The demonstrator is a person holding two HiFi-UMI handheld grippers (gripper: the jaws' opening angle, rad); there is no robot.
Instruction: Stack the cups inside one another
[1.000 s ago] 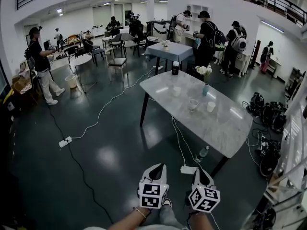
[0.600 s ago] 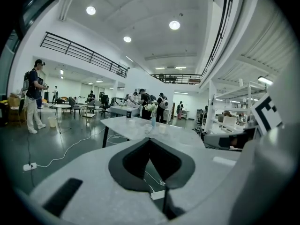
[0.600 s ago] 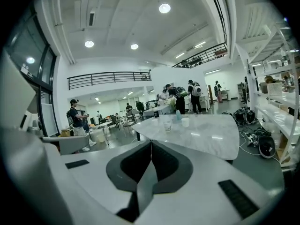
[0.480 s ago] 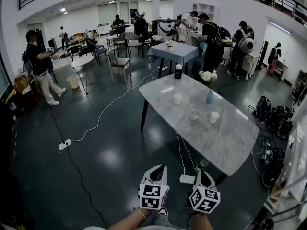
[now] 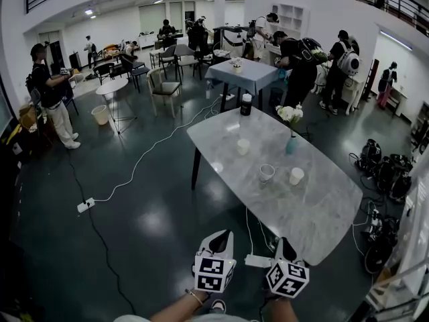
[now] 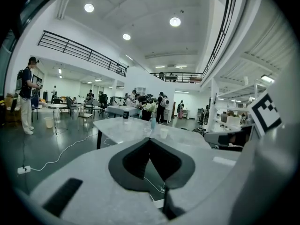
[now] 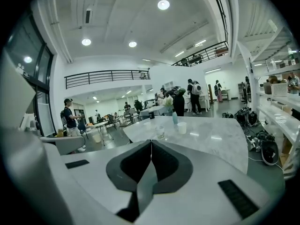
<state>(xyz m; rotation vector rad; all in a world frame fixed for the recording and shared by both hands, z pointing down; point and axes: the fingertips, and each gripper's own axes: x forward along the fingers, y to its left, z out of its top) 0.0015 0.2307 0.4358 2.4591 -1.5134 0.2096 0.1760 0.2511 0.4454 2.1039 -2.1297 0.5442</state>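
Though clenching jaws on nothing, left gripper (image 5: 223, 235) and right gripper (image 5: 284, 242) well short of the grey marble surface (image 5: 315, 210), with left white cup (image 5: 242, 146), clear tumbler-shaped cup (image 5: 267, 173) and right white cup (image 5: 295, 176) standing apart, none nested yet.

on the table (image 5: 315, 206) stand left cup (image 5: 242, 146), middle cup (image 5: 267, 173) and right cup (image 5: 295, 176), vase (image 5: 290, 143) behind the latter two.

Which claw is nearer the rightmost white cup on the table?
Right. The right claw is short of the table, roughly in line with the white cup; the left claw is beside it, further left and farther off.
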